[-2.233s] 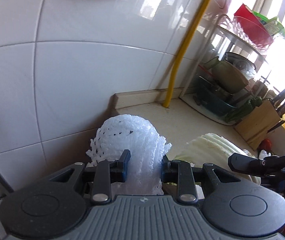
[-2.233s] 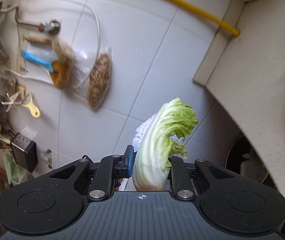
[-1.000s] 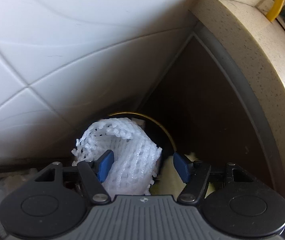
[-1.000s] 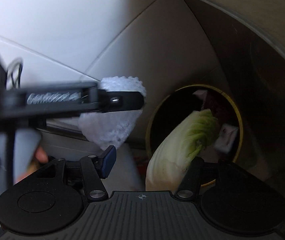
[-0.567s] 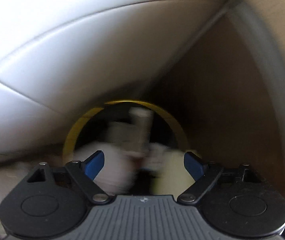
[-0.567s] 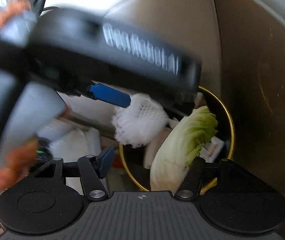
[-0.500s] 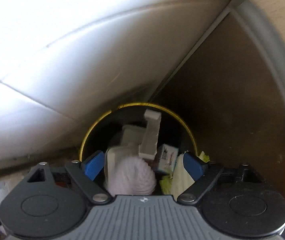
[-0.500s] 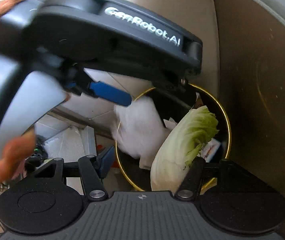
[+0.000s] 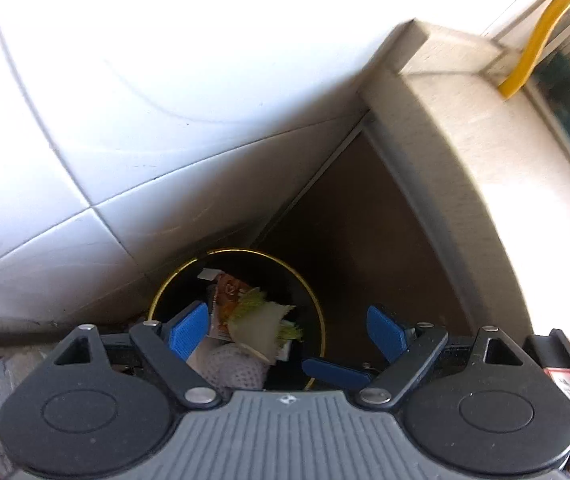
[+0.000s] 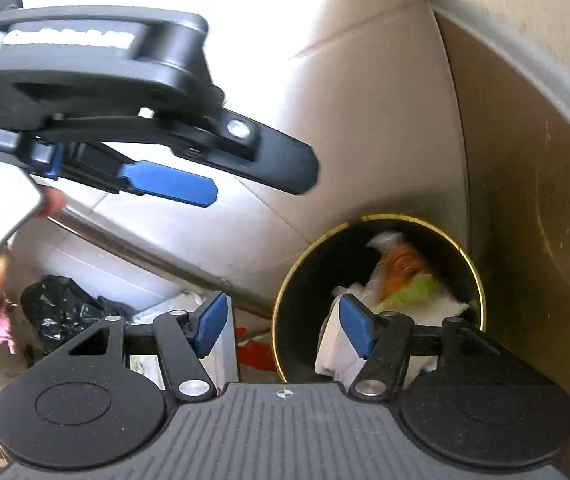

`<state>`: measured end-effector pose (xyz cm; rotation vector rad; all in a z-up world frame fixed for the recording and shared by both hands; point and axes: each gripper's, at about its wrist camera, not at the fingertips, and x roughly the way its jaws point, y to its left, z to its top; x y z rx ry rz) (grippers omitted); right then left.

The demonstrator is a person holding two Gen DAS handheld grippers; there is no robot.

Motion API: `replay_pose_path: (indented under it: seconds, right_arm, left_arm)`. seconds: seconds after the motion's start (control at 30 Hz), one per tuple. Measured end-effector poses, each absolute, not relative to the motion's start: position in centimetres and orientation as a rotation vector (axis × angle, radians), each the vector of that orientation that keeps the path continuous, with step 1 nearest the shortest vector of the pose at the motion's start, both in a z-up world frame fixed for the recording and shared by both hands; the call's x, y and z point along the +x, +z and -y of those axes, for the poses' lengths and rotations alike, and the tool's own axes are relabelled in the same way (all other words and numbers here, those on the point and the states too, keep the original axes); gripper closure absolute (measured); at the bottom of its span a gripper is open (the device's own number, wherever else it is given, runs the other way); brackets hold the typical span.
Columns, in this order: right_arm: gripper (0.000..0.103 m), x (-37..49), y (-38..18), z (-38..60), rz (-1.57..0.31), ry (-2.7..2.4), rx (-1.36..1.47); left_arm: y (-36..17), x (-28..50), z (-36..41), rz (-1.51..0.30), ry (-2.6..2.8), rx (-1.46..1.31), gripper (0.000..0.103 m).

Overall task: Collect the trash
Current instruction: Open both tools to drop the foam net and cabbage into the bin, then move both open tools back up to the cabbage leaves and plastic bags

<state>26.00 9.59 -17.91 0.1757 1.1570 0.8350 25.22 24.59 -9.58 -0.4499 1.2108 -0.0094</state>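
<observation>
The round black gold-rimmed bin [image 9: 173, 292] sits on the floor by the white tiled wall [image 9: 125, 100]. Above it the left gripper [image 9: 287, 330] and right gripper [image 10: 283, 324] gape, empty. Inside lie the pale cabbage leaf [image 9: 259, 326], limp and light, best pinched at its stalk, and the white foam net [image 9: 237, 368], squashy.

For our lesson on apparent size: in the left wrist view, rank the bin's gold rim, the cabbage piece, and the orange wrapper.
1. Gold rim, clearly largest.
2. Cabbage piece.
3. Orange wrapper; partly covered by the cabbage, so this ranking is uncertain.
</observation>
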Motion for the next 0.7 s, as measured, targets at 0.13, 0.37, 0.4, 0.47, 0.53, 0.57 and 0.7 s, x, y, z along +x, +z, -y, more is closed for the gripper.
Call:
replay_pose_path:
  seconds: [0.13, 0.37, 0.4, 0.47, 0.53, 0.57, 0.7]
  right_arm:
    - [0.033, 25.6, -16.3, -8.3, -1.160, 0.850, 0.227]
    - [0.031, 22.1, -10.5, -5.3, -1.093, 0.876, 0.256]
    - [0.030, 21.7, -9.2, -4.2, -1.067, 0.875, 0.274]
    - [0.028, 20.8, -7.2, -1.9, -1.008, 0.868, 0.307]
    - [0.028, 19.8, -4.6, 1.0, -0.950, 0.856, 0.327]
    - [0.027, 19.3, -3.4, 2.4, -0.924, 0.843, 0.332]
    - [0.022, 17.1, 0.6, 8.8, -0.810, 0.772, 0.357]
  left_arm:
    - [-7.3, 23.7, -24.0, -1.179, -0.055, -0.453, 0.019]
    - [-3.1, 22.1, -20.6, -1.065, -0.141, -0.435, 0.019]
    - [-2.4, 21.9, -19.8, -1.050, -0.154, -0.437, 0.019]
    - [-1.9, 21.8, -17.5, -1.022, -0.192, -0.445, 0.019]
    - [-1.2, 21.9, -15.0, -0.998, -0.238, -0.445, 0.019]
    - [-0.7, 21.9, -13.7, -0.987, -0.261, -0.447, 0.019]
    - [0.2, 22.3, -7.6, -0.974, -0.382, -0.450, 0.019]
